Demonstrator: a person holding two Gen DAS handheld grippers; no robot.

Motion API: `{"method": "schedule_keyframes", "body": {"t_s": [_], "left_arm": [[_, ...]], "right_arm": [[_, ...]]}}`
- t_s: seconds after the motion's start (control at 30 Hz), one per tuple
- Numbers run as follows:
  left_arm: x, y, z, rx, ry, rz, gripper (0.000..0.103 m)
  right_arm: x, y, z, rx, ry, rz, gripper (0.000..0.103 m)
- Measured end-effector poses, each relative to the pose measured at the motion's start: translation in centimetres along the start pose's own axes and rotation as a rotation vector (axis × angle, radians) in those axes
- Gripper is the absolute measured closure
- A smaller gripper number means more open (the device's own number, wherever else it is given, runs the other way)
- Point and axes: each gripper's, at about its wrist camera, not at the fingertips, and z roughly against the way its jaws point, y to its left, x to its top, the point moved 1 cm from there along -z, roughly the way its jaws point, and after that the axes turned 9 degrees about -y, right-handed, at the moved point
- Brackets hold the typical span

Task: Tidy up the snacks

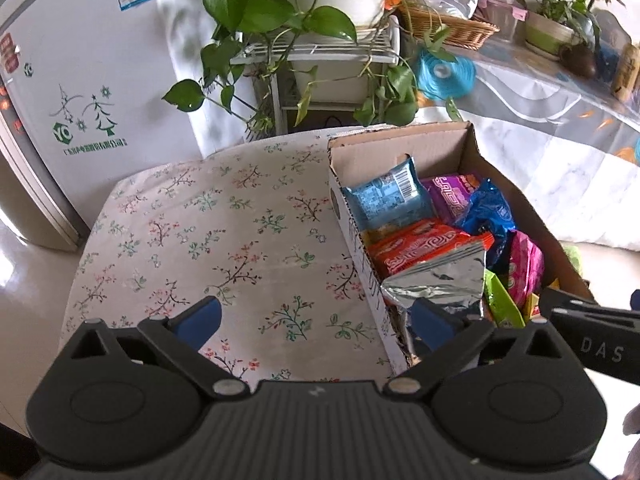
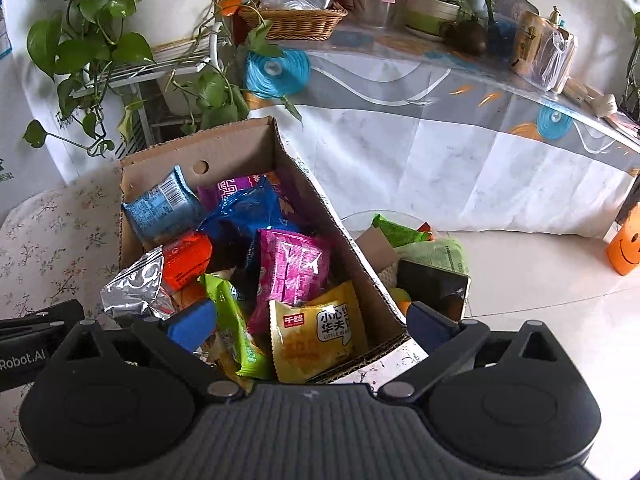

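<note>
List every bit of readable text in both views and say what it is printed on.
"LITTLE WAF", cut off, under large Chinese characters: yellow packet in the cardboard box.
"DAS": right gripper, black body.
"Robot.AI": left gripper, black body.
Fridge stickers and green logo, blue packet barcode label: too small or blurred.

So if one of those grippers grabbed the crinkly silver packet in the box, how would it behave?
The silver packet looks creased and puffy, so probably light and floppy, crumpling under pressure. Its shiny foil may be slippery. It leans on the box wall, so it could slide.
</note>
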Motion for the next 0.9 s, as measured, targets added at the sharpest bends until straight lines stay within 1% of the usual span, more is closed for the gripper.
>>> {"method": "schedule_keyframes", "body": {"t_s": [0.27,0.5,0.9], "left_arm": [[0.0,-1.0,-0.2,0.032,0.006,-0.041,0.001],[0.0,-1.1,-0.4,0.043,0.015,-0.042,0.001],[0.5,-1.1,-0.3,0.055,-0.003,-0.040,0.002]], "right_arm": [[0.1,0.1,-0.3,-0.015,0.003,0.007,0.000],[0.2,0.1,-0.4,-0.019,0.003,-0.005,0.000],[0.6,0.1,-0.6,-0.011,0.013,-0.040,0.000]]}}
